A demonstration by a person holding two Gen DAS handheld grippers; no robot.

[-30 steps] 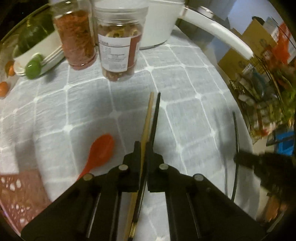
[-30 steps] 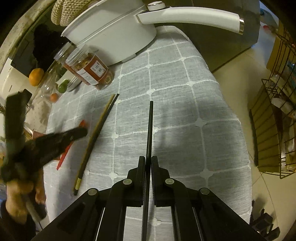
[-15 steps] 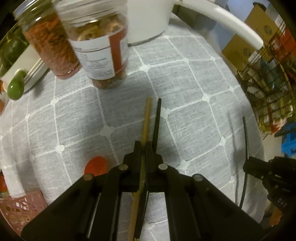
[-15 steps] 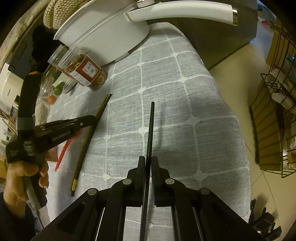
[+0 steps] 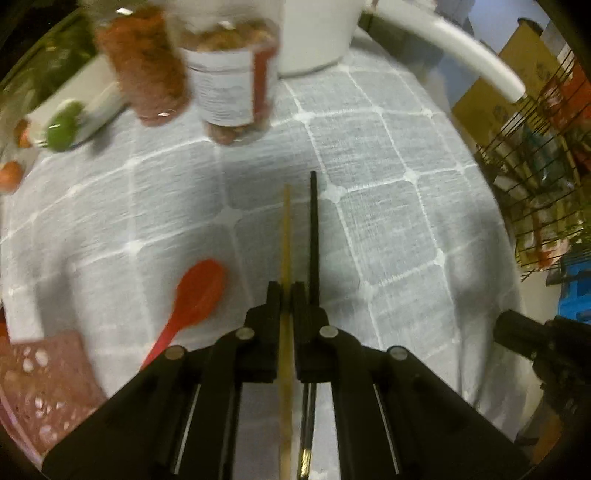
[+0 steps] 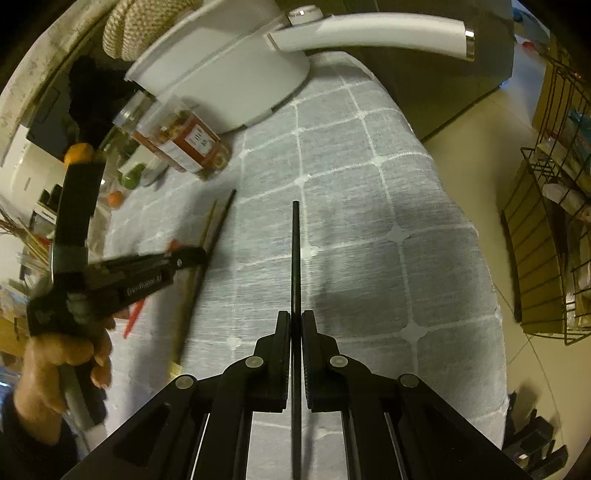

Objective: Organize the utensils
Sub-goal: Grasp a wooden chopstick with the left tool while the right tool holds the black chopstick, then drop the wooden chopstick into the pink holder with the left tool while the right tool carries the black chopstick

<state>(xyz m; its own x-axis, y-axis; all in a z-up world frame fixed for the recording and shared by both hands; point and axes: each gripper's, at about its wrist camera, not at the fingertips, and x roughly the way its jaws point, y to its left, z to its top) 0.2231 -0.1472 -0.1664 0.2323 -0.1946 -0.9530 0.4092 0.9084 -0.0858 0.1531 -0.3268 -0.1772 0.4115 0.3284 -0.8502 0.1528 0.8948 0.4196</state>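
Counted across both views: three chopsticks, one red spoon, two jars, one white pot.

On the grey checked tablecloth [image 5: 406, 122], the red spoon [image 5: 195, 295] lies left of the left gripper [image 5: 287, 291], its bowl toward the jars. That gripper's fingers are pressed together on a tan chopstick [image 5: 286, 229], which runs straight out between them toward the jars. A black chopstick [image 5: 314, 236] lies just beside the right finger, outside the grip.

The two jars [image 5: 232, 74] stand touching each other, just left of the white pot [image 5: 317, 33].

Further right, the right gripper [image 6: 295, 321] pinches a second black chopstick [image 6: 295, 258], pointing toward the pot [image 6: 229, 70].
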